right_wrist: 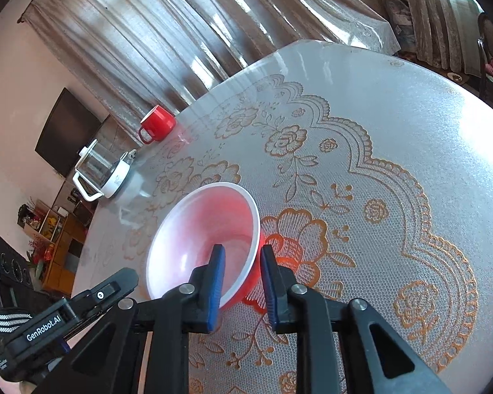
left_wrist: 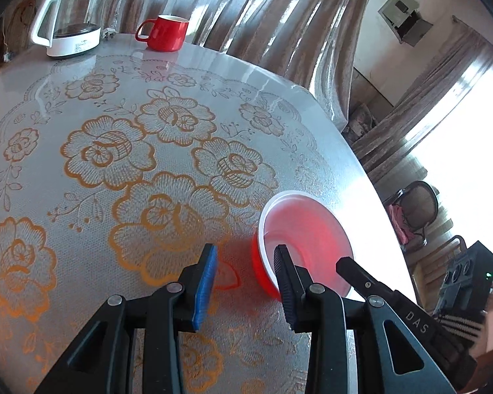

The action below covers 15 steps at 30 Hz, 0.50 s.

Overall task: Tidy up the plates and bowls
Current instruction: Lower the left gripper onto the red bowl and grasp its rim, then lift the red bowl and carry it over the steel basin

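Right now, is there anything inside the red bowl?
The red bowl looks empty: only its pale, pinkish inside shows. One finger of the right gripper reaches over the rim and covers a bit of the inside, so that bit stays unseen.

The right gripper [right_wrist: 240, 257] angles downward, its blue-padded jaws straddling the near rim of the red bowl [right_wrist: 200, 229], one finger inside, one outside. The left gripper [left_wrist: 246, 259] angles down beside the bowl, one finger over its rim, jaws apart.
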Each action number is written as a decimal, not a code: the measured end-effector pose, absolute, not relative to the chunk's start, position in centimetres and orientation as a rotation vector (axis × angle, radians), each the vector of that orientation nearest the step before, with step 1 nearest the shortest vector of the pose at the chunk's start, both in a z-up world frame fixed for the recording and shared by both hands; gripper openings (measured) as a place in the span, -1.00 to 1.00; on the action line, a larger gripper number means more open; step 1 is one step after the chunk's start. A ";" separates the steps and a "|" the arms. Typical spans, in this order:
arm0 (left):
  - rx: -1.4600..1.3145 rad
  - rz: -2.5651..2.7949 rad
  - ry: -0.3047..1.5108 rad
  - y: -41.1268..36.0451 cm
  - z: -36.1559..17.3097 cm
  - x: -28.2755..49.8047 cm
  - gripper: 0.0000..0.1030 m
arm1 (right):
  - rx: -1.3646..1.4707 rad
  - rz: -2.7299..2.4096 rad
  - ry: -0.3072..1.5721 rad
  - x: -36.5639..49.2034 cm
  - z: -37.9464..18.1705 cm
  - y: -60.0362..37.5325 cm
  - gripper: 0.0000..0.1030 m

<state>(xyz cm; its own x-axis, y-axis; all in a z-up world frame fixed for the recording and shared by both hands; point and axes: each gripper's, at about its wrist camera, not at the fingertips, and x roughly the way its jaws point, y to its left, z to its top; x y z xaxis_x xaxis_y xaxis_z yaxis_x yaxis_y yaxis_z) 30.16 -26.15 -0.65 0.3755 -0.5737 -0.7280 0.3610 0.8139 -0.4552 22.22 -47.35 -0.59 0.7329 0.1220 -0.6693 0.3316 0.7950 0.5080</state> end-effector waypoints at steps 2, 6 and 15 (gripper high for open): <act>-0.232 -0.608 1.045 -26.8 -1.2 30.6 -0.46 | 0.659 -0.124 0.757 22.4 -0.8 -47.4 -0.66; -0.200 -0.632 1.043 -27.7 -1.4 29.9 -0.65 | 0.649 -0.110 0.766 22.6 -1.1 -46.9 -0.76; -0.175 -0.592 1.038 -24.8 -0.9 27.8 -0.64 | 0.653 -0.066 0.793 21.9 -0.8 -45.2 -0.76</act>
<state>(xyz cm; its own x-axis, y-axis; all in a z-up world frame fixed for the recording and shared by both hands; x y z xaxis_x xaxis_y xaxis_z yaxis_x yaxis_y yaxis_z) 27.83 -24.82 -0.95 0.3686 -0.5386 -0.7577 0.3781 0.8315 -0.4071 21.94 -45.19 -0.79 0.7104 0.1817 -0.6799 0.2918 0.8031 0.5195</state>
